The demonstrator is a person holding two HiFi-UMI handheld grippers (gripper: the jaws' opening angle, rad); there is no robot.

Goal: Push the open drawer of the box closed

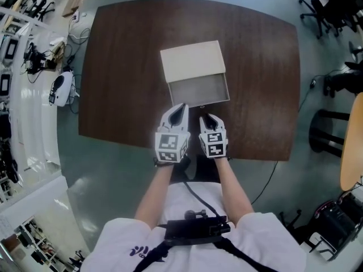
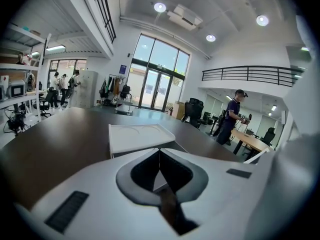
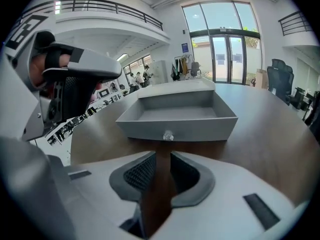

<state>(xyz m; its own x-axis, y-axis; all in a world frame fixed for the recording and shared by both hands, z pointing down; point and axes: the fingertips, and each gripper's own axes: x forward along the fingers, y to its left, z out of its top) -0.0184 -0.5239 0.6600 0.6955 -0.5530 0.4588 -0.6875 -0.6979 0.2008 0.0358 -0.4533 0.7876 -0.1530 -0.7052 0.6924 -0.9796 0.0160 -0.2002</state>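
A cream-topped box [image 1: 190, 61] sits mid-table on the dark wooden table [image 1: 122, 67]. Its grey drawer [image 1: 199, 89] is pulled out toward me and is empty. In the right gripper view the drawer [image 3: 175, 115] lies straight ahead, its small knob [image 3: 168, 135] just beyond my jaws. My right gripper [image 3: 163, 156] [image 1: 205, 118] is a short way from the drawer front, its jaws a narrow gap apart and empty. My left gripper [image 1: 181, 107] [image 2: 159, 151] is beside it at the drawer's near left corner, jaw tips touching, holding nothing. The box top [image 2: 137, 136] shows ahead of it.
The near table edge [image 1: 187, 151] runs just behind both grippers. Office chairs [image 1: 334, 4] stand on the floor at right; cables and devices [image 1: 59, 86] lie at left. A person [image 2: 232, 121] stands far off across the room. The left gripper's body [image 3: 65, 84] fills the right gripper view's left.
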